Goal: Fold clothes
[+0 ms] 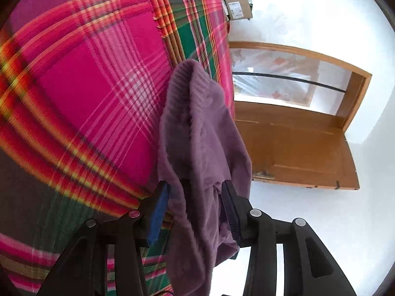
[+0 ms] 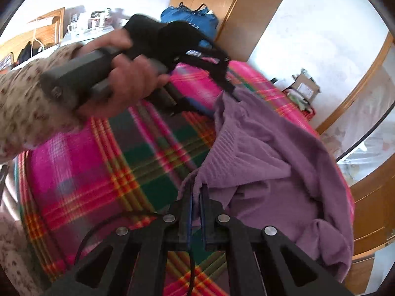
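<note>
A purple knit sweater (image 1: 200, 133) hangs between both grippers above a bed with a pink, green and orange plaid blanket (image 1: 86, 86). My left gripper (image 1: 195, 192) has its jaws set wide around a bunch of the sweater that drapes over and between them. In the right wrist view the sweater (image 2: 271, 153) spreads to the right, and my right gripper (image 2: 196, 194) is shut on its edge. The left gripper (image 2: 232, 91), held in a hand, shows there at the sweater's far corner above the blanket (image 2: 98, 162).
A wooden door (image 1: 296, 148) and white wall stand right of the bed. A cardboard box (image 1: 238, 6) sits past the bed's far end. In the right wrist view a wooden wardrobe (image 2: 237, 7), a blue bag (image 2: 190, 17) and a cluttered shelf (image 2: 91, 22) stand behind.
</note>
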`<state>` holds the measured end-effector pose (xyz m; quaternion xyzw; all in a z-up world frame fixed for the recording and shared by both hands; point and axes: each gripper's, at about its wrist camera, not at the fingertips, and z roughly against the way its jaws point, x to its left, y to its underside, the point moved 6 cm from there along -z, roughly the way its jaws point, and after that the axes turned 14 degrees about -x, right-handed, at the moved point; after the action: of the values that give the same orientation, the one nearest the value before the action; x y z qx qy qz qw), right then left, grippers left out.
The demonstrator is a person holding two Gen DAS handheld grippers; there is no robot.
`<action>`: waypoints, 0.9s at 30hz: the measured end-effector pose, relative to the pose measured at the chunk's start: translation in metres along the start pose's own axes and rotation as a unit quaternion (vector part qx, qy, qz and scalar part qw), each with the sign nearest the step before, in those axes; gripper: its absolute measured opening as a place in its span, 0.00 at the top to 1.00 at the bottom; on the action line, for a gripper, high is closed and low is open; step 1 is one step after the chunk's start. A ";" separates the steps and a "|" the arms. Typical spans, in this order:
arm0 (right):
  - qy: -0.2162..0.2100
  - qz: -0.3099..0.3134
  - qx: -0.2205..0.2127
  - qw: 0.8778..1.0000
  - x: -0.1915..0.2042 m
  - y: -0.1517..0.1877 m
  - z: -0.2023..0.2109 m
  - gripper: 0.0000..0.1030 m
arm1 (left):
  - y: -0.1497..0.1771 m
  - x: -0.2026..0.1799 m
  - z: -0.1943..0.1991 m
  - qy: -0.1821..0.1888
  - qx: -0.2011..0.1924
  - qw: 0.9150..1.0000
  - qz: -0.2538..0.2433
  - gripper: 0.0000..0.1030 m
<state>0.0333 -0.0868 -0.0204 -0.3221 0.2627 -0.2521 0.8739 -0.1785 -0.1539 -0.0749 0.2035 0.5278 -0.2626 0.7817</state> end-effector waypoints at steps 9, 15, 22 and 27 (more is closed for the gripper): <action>-0.029 -0.035 0.018 0.999 0.005 0.013 -0.014 0.95 | 0.000 -0.004 -0.011 -0.034 0.019 0.999 -0.029 0.58; -0.049 -0.043 0.005 0.998 0.011 0.004 -0.020 0.95 | -0.010 0.005 -0.011 -0.050 0.009 0.998 -0.035 0.85; -0.073 -0.050 -0.011 0.996 0.017 -0.008 -0.027 0.95 | -0.026 -0.002 -0.003 -0.063 0.002 0.995 -0.076 0.91; -0.099 -0.041 -0.020 0.994 0.032 -0.025 -0.038 0.95 | -0.042 -0.015 0.010 -0.068 -0.013 0.992 -0.110 0.91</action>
<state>0.0266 -0.1392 -0.0377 -0.3732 0.1668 -0.2495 0.8779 -0.2023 -0.1892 -0.0588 0.1160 0.4961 -0.3530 0.7847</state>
